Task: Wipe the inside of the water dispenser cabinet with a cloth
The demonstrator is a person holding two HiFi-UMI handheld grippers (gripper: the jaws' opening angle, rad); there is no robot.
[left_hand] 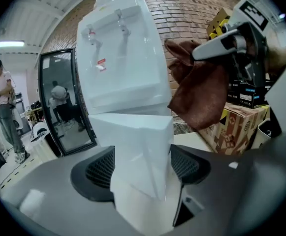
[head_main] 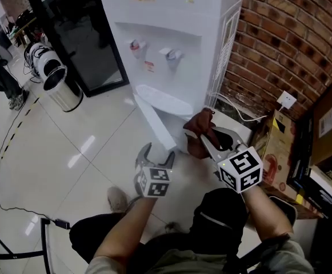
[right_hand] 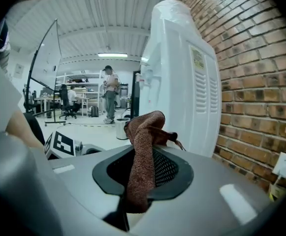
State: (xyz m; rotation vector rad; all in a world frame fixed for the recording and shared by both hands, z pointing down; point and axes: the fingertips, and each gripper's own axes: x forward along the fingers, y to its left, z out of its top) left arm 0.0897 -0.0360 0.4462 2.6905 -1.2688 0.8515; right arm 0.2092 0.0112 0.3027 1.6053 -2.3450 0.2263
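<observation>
Right hand-held gripper (head_main: 200, 136) clamps one brown cloth (right_hand: 142, 132); left hand-held gripper (head_main: 158, 153) stands open.

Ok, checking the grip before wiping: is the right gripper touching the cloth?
Touching: the right gripper view shows the right gripper clamped on the brown cloth.

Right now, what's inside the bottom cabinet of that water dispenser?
The cabinet door stands open, but nothing of the interior shows: the door itself and the brown cloth gripped in the right claw cover the opening in every view.
</observation>
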